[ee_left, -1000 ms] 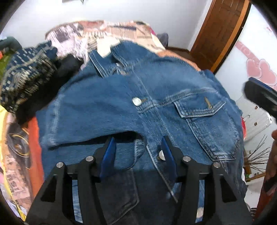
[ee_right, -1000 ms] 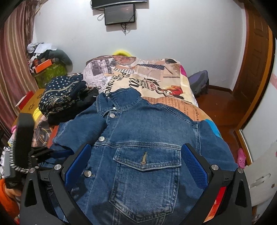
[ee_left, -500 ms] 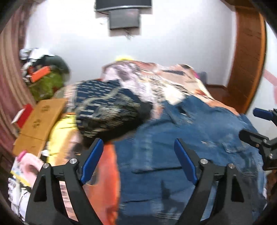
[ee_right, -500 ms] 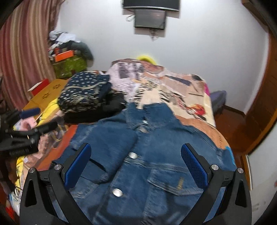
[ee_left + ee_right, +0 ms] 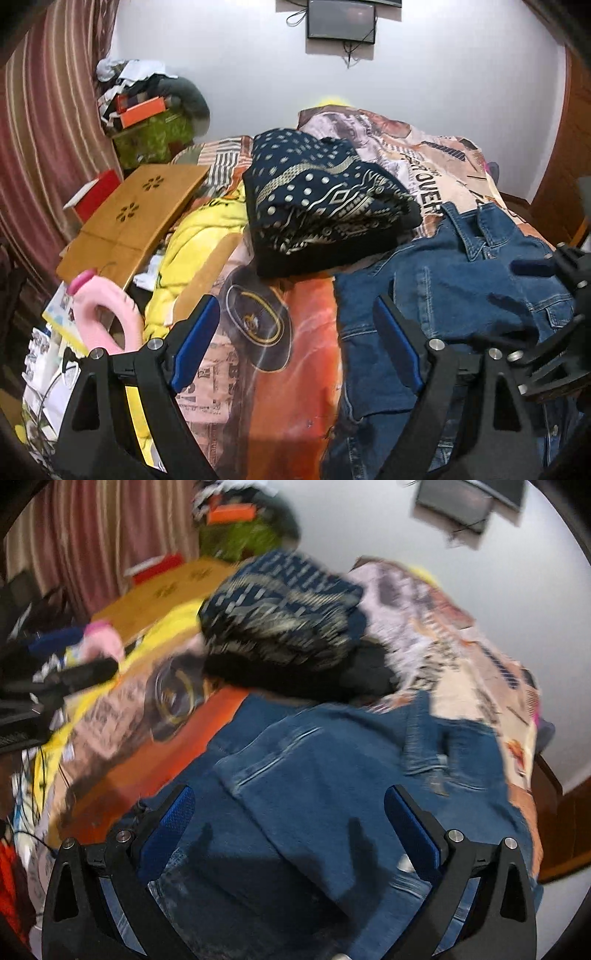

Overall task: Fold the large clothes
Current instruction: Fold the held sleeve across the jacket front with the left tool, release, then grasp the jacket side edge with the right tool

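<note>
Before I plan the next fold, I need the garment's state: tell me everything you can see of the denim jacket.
The denim jacket is mid-blue, heavy-looking cloth with pale stitched seams, a collar and metal snaps. It lies front up on the printed bedspread, one sleeve already folded across its chest. Its collar end lies close to the stack of folded dark clothes; whether they touch is unclear. The right tool hovers open above it, gripping nothing.

1 denim jacket [image 5: 461, 295], 1 folded clothes pile [image 5: 325, 206], 1 bed [image 5: 280, 369]

Jacket [image 5: 461, 280] on bed [image 5: 295, 332] (folded clothes pile [image 5: 325, 206] behind-left).
</note>
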A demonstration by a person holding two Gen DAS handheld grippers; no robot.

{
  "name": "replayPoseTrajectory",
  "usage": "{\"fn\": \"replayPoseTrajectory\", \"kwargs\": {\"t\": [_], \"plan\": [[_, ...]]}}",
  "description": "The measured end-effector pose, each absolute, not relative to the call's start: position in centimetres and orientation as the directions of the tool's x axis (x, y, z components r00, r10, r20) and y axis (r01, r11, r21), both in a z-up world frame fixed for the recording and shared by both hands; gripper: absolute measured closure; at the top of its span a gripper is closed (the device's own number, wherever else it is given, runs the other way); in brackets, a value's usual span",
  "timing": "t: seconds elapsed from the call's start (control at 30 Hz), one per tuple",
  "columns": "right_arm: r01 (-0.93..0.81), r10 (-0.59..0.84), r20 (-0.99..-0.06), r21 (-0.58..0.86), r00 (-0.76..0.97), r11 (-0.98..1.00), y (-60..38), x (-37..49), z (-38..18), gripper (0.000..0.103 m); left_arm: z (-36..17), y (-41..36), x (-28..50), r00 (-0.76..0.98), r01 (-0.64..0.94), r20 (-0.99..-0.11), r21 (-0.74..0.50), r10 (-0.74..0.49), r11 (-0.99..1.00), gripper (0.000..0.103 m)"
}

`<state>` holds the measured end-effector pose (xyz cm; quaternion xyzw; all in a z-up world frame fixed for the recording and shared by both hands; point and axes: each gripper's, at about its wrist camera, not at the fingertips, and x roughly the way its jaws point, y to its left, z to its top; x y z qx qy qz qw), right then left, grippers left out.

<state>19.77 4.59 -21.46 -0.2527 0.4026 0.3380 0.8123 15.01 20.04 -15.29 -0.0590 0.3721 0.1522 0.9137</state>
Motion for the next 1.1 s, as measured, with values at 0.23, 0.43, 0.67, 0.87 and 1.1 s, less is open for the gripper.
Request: {"fn": "replayPoseTrajectory", "kwargs": {"t": [0.23,0.43,0.67,0.87,1.1], "plan": [[-0.781,0.229,-0.882,-0.212,0.412,0.588,7.2,20.5,-26.0,0.011,-16.2,20.7,15.1,0.665,-0.328,-0.714,-0.012,0.221,0.945,0.019],[-0.784,0.210,-0.876,-0.252,0.434,0.568,7.0,20.5,-27.8,0.030,-16.3,20.6,15.2,0.668,-0.323,-0.711,-0.012,0.219,0.946,0.019],[-0.806,0.284,-0.873,-0.183,0.396,0.562,6.1,20.4,-26.4,0.082,-16.0,19.5,15.3,0.673,-0.308,-0.704,0.013,0.228,0.951,0.019],[-0.796,0.343,-0.857,-0.119,0.384,0.593,4.5,20.4,-24.0,0.097,-15.0,18.2,15.2,0.685,-0.290,-0.691,0.032,0.231,0.956,0.019],[-0.727,0.398,-0.776,-0.110,0.489,0.678,0.0,21.1,-19.0,0.099,-13.7,16.4,15.4,0.703,-0.268,-0.670,0.061,0.239,0.961,0.019]]}}
